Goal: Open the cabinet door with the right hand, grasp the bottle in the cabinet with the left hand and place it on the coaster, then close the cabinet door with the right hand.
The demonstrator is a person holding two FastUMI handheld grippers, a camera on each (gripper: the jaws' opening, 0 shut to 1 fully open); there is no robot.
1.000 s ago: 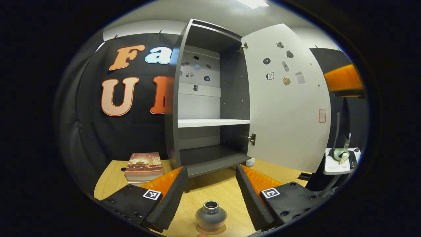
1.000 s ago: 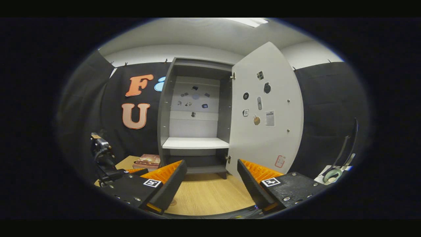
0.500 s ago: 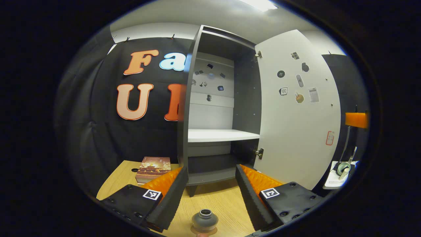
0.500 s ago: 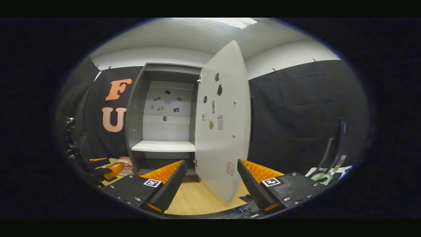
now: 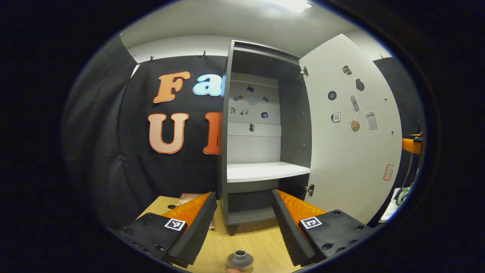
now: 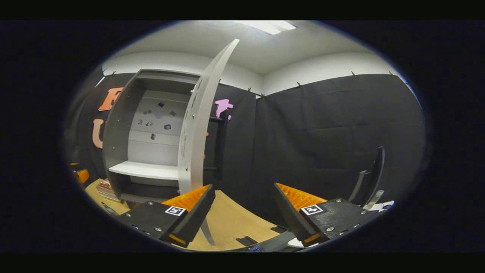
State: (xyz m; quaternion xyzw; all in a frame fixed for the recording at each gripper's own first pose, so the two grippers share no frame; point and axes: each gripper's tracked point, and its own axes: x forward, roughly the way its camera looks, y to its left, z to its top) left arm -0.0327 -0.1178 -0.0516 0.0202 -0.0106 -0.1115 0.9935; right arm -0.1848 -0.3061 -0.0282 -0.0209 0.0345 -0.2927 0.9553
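Bottle (image 5: 239,260) sits on the coaster (image 5: 238,269) before the open cabinet (image 5: 261,132); both grippers' jaws gape empty. Next, the right gripper (image 6: 242,216) must push the door (image 6: 197,129) closed.

We see each gripper (image 5: 240,223) (image 6: 242,218) alike — black screwed plates carrying a square white-and-black marker, ridged wedge-shaped fingers.

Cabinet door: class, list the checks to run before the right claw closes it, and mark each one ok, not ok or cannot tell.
1. Bottle out of the cabinet, on the table: ok.
2. Bottle on the coaster: cannot tell, its base is cut off.
3. Left claw open, free of the bottle: ok.
4. Shelf bare: ok.
5. Right claw open, near the door edge: ok.
6. Door shut: not ok.
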